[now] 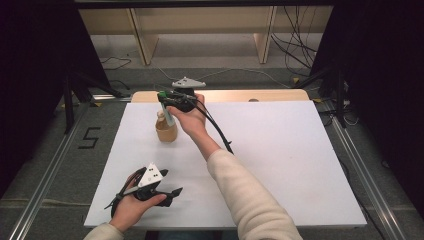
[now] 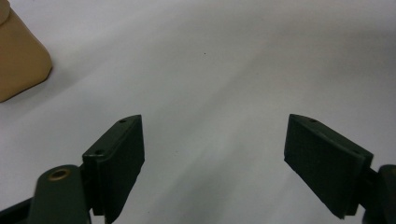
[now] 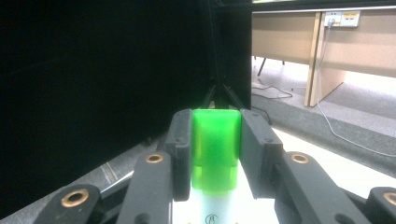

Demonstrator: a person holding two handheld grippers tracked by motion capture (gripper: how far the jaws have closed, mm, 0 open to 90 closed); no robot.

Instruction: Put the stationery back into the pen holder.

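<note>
A small bottle (image 1: pixel 166 131) of amber liquid stands upright on the white table top (image 1: pixel 280 150), left of centre and toward the back. Just above and behind it, my right gripper (image 1: pixel 169 100) (image 3: pixel 216 135) is shut on a white tube with a bright green cap (image 3: pixel 215 140); the cap sits between the pads. In the high view the tube's pale body (image 1: pixel 169 118) slants down beside the bottle's neck. Whether it touches the bottle I cannot tell. My left gripper (image 1: pixel 169 183) (image 2: pixel 215 123) rests low near the table's front left, open and holding nothing. The bottle's tan base (image 2: pixel 18 60) lies beyond it.
A wooden strip (image 1: pixel 235 95) runs along the table's back edge. Metal rails (image 1: pixel 47 170) flank the table on the floor, and cables (image 1: pixel 295 50) lie behind it. A black curtain (image 3: pixel 93 84) hangs to the left. White surface stretches to the right of the arm.
</note>
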